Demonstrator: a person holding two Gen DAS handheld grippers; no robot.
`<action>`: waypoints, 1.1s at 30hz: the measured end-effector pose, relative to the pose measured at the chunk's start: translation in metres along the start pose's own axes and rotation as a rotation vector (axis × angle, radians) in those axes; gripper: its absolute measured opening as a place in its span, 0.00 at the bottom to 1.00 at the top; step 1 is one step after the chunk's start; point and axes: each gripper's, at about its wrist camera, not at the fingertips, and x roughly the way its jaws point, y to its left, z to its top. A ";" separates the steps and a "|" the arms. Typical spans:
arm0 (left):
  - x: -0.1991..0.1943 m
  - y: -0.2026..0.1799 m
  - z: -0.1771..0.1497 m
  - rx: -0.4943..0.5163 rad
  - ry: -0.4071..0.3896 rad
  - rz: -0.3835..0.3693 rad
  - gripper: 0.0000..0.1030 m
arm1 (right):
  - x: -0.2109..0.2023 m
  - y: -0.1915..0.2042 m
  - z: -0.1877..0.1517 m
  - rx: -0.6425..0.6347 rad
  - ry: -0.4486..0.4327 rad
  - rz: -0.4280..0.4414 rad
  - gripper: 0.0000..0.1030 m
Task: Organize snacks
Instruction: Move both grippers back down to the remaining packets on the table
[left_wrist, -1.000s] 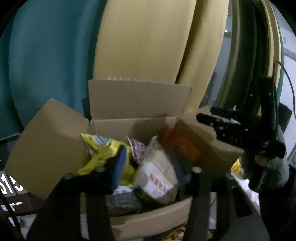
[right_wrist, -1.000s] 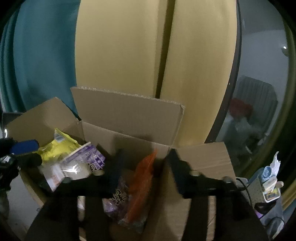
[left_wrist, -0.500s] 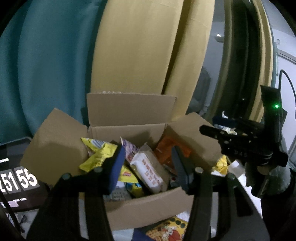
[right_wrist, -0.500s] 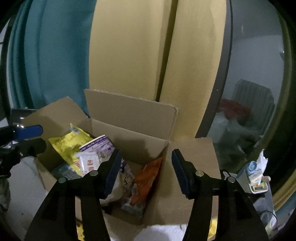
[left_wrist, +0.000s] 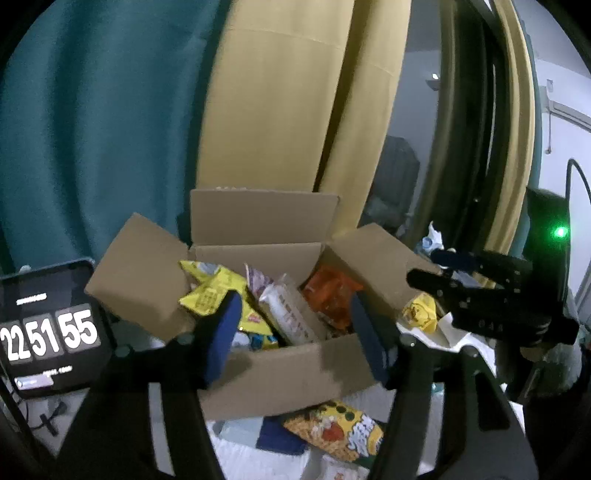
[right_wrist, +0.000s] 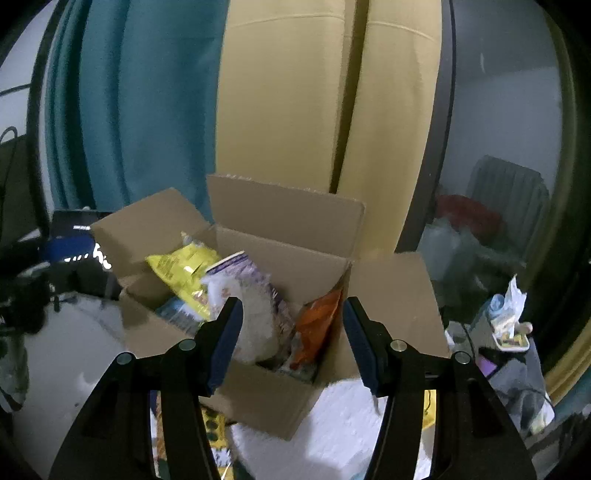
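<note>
Left wrist view: your left gripper (left_wrist: 295, 332) hung in front of the open box (left_wrist: 280, 373), its jaws opening with nothing between them. The box stood on a white cloth (left_wrist: 236, 450) with all four flaps up or splayed outward. Inside it, from left to right, lay a yellow bag (left_wrist: 210, 291), a pale packet (left_wrist: 288, 314) with red print leaning on its end, and an orange bag (left_wrist: 330, 295) against the right wall. A printed snack bag (left_wrist: 336, 432) lay on the cloth just in front of the box, outside it. A second yellow packet (left_wrist: 421, 312) sat to the right of the box, beside its right flap. Your right gripper (left_wrist: 480, 291) reached in from the right edge, level with that flap. A tablet (left_wrist: 48, 332) showing a clock stood at the left, near the left flap.

Right wrist view: your right gripper (right_wrist: 291, 339) also stood apart and empty, aimed at the near corner of the box (right_wrist: 266, 398). The yellow bag (right_wrist: 184, 269), a white packet (right_wrist: 255, 325) and the orange bag (right_wrist: 317, 321) showed above the rim. Teal (right_wrist: 140, 110) and tan (right_wrist: 295, 103) curtains hung behind the box. Clutter (right_wrist: 506, 325) lay at the right, well apart from it.
</note>
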 end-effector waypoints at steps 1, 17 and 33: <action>-0.004 0.001 -0.003 -0.004 0.000 0.003 0.63 | -0.003 0.003 -0.004 -0.002 0.006 0.003 0.58; -0.036 0.022 -0.057 -0.070 0.056 0.049 0.66 | -0.017 0.040 -0.042 -0.025 0.065 0.049 0.58; -0.029 0.061 -0.125 -0.172 0.173 0.108 0.66 | 0.031 0.075 -0.094 -0.056 0.233 0.164 0.80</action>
